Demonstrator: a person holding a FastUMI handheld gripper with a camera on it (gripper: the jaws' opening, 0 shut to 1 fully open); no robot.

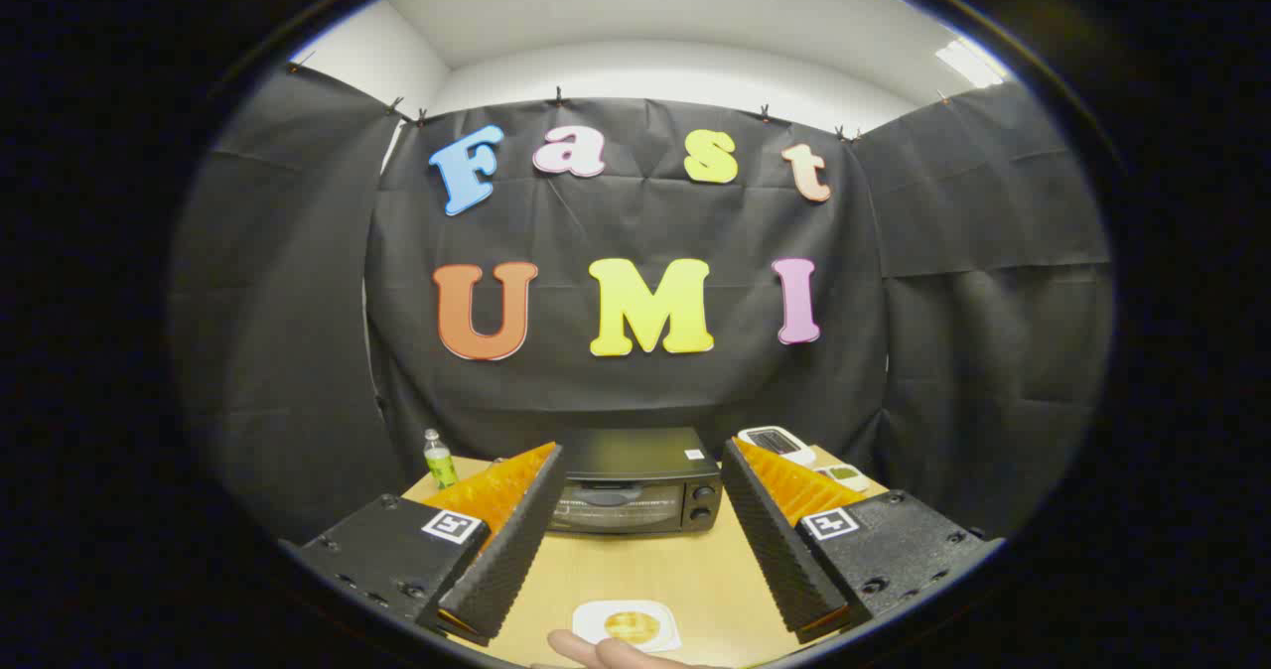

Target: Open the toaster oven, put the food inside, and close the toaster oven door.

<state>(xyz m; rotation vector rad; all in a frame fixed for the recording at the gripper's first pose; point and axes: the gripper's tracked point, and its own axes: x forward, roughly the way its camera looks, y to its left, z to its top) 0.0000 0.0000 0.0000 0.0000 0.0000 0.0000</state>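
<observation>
Now tool (635,510) wide open, empty.

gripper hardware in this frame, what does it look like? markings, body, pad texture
The gripper is two wedge-shaped fingers with ribbed, sawtooth-textured pads on their inner faces, standing open with nothing between them. Each finger sits on a black, matte block-shaped carriage with screw holes along its edge. Both carriages carry a square black-and-white fiducial tag on top. No cables visible.

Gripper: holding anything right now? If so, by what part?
Nothing held. The gripper is open, fingers wide apart over the table; the toaster oven sits shut beyond them, the food on its plate below.
</observation>
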